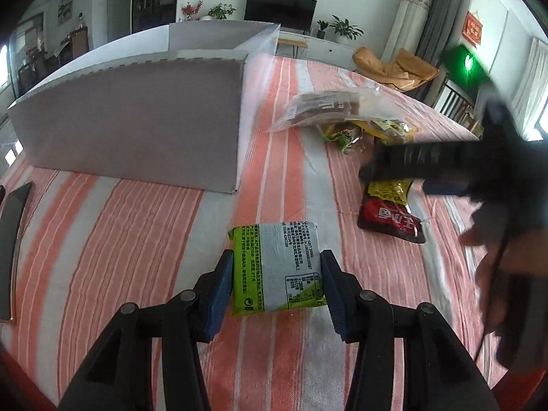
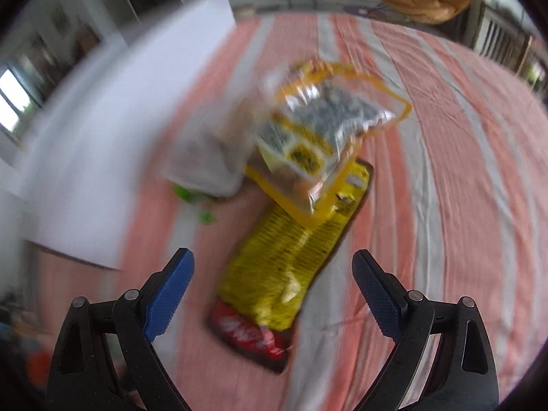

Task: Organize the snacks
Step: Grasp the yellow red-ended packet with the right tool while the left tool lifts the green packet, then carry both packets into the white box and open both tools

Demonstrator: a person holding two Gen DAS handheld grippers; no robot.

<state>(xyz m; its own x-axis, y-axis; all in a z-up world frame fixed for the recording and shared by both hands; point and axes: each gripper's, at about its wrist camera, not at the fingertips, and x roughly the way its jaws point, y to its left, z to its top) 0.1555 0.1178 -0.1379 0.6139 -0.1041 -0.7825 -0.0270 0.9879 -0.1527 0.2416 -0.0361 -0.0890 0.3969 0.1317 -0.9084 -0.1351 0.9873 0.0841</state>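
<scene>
On the pink-and-white striped cloth (image 1: pixel 144 239), the left gripper (image 1: pixel 275 274) pinches a green-and-grey snack packet (image 1: pixel 277 267) by both side edges, blue pads pressed against it, packet lying flat on the cloth w/ printed back up. A white box (image 1: pixel 137 116) stands beyond it to the left. Further right lies a yellow-and-red packet (image 1: pixel 390 209), and behind that a clear bag (image 1: pixel 328 106) over other snacks. The right gripper (image 2: pixel 274 287) hangs over the yellow-and-red packet (image 2: pixel 284 274), jaws spread wide, nothing between the pads; view is blurred. A yellow-edged bag (image 2: pixel 328 130) rests partly on that packet's far end.
</scene>
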